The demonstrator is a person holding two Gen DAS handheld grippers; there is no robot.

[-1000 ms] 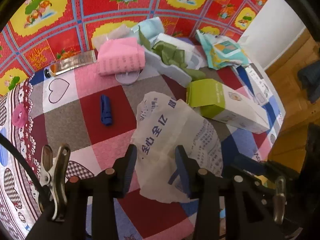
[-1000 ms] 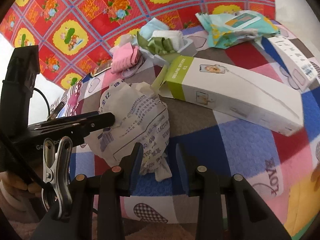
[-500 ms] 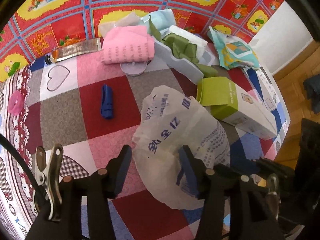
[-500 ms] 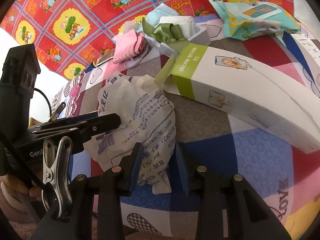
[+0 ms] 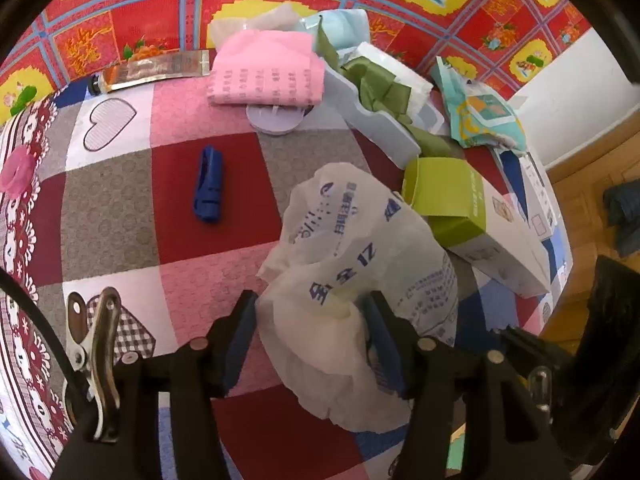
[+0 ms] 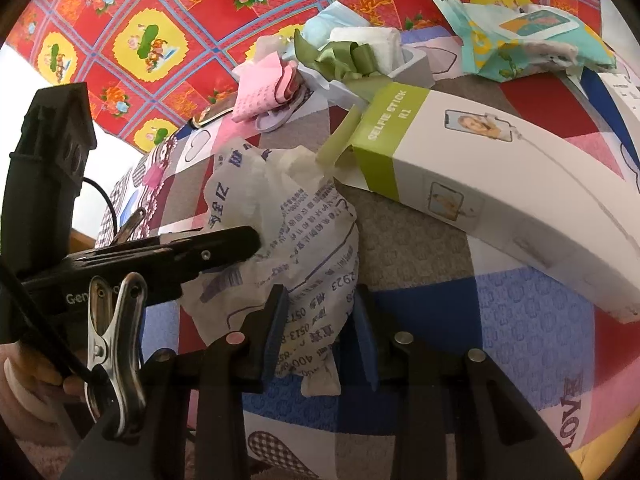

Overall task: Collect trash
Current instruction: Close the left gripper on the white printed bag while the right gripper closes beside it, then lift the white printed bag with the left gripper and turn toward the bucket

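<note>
A crumpled white plastic bag (image 5: 360,240) with blue print lies on the checked cloth (image 5: 108,216). My left gripper (image 5: 310,308) straddles its near end. Its jaws are opening, the bag sits loosely between them, and the right-hand finger is tucked under a fold. In the right wrist view the same bag (image 6: 304,216) has its narrow tail between the fingers of my right gripper (image 6: 320,300), which stands open around it without clamping. The left gripper's black finger (image 6: 224,244) pokes into the bag from the left.
Beyond the bag lie a green-and-white selfie stick box (image 5: 480,220), a blue clip (image 5: 208,186), a pink paper pack (image 5: 268,68), a metal tube (image 5: 156,70), a green ribbon (image 5: 376,84) on a white tray, and a teal wipes pack (image 5: 480,120). Wooden floor (image 5: 592,184) drops off right.
The left jaws have spread wider and the bag has puffed up between them. The right gripper has slid forward, so the bag's tail sits deeper between its fingers.
</note>
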